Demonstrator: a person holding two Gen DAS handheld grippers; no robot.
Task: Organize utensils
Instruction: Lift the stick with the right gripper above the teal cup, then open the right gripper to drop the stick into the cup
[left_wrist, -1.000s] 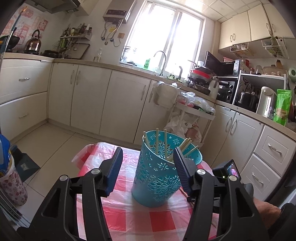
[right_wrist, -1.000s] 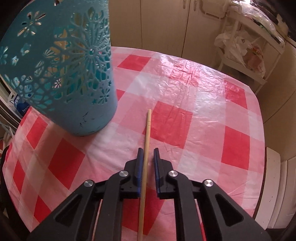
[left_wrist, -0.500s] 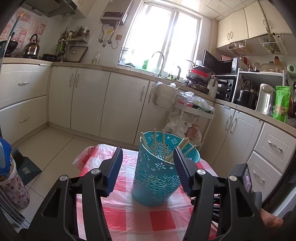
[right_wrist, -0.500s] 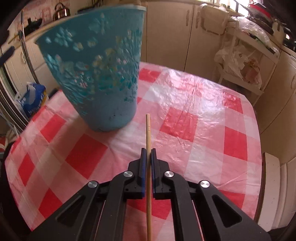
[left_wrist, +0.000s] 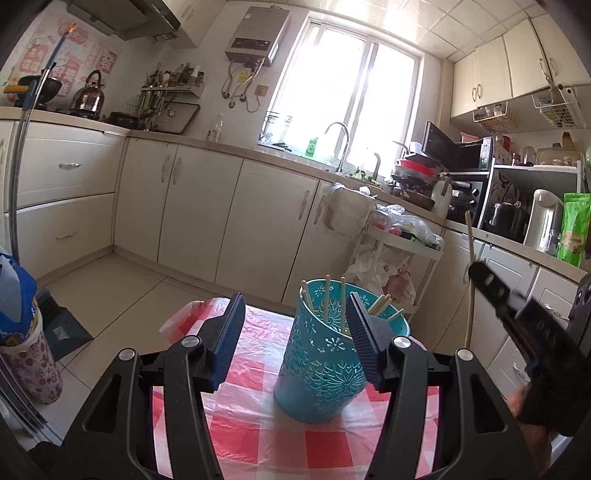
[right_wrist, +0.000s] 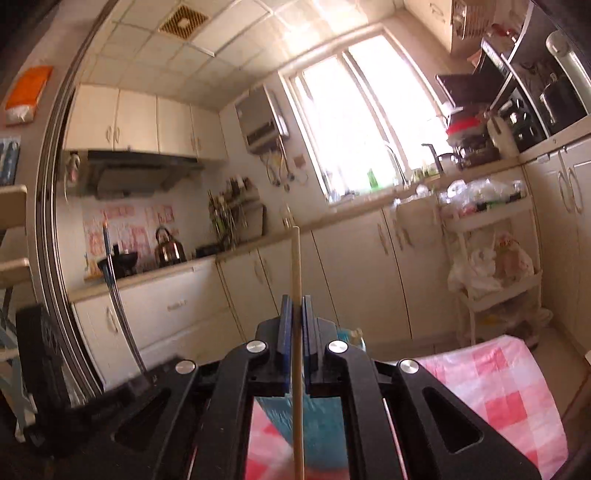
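A teal cut-out utensil holder (left_wrist: 325, 354) stands on the red-checked tablecloth (left_wrist: 288, 450) and holds several wooden chopsticks (left_wrist: 327, 295). My left gripper (left_wrist: 295, 325) is open and empty, its fingers either side of the holder's near left. My right gripper (right_wrist: 295, 306) is shut on a single wooden chopstick (right_wrist: 296, 266), held upright and raised. It shows in the left wrist view (left_wrist: 476, 269) to the right of the holder, the chopstick (left_wrist: 470, 280) standing vertical. The holder (right_wrist: 314, 424) lies low behind the right gripper's jaws.
Cream kitchen cabinets (left_wrist: 229, 214) run along the far wall under a window with a sink. A white trolley (left_wrist: 402, 243) with bags stands past the table's far edge. A floral bin (left_wrist: 26, 365) sits on the floor at left.
My right gripper has lifted the chopstick off the tablecloth and tilted it from lying flat to upright beside the holder. My left gripper has stayed open near the holder.
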